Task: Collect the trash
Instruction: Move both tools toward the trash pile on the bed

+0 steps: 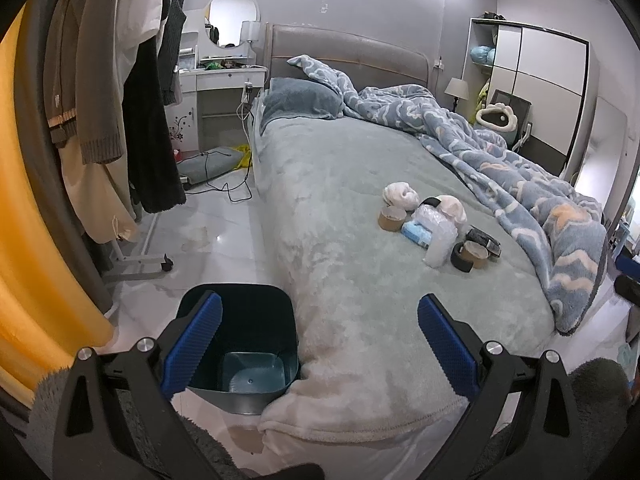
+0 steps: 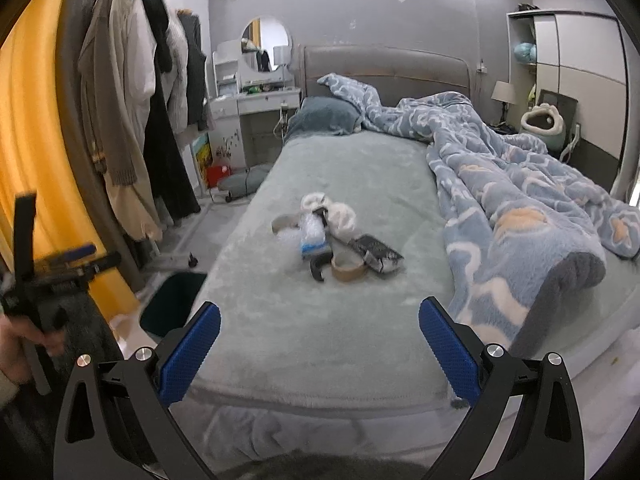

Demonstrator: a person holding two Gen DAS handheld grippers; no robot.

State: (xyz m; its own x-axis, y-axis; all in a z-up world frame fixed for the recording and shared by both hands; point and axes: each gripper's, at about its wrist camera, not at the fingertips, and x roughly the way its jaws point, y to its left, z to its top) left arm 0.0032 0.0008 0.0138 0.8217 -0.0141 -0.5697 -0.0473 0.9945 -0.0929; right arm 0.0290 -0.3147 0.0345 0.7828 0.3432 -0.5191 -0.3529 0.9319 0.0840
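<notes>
Both my left gripper (image 1: 319, 334) and right gripper (image 2: 320, 334) hang spread, empty; dark square plastic bin (image 1: 240, 344) hugs the bed's (image 1: 340, 200) left edge, trash pile (image 2: 336, 240) mid-mattress. I'd approach the brown tape roll (image 2: 348, 267) low and squarely.

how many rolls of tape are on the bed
3: a brown cardboard tape roll at the pile's left edge, another brown tape roll at its near right, and a black tape roll touching that one. The pile may hide more.

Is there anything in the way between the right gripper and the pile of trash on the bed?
Nothing visible. Only bare bedsheet lies between the open right gripper and the trash pile. The rumpled blanket sits off to the right.
</notes>
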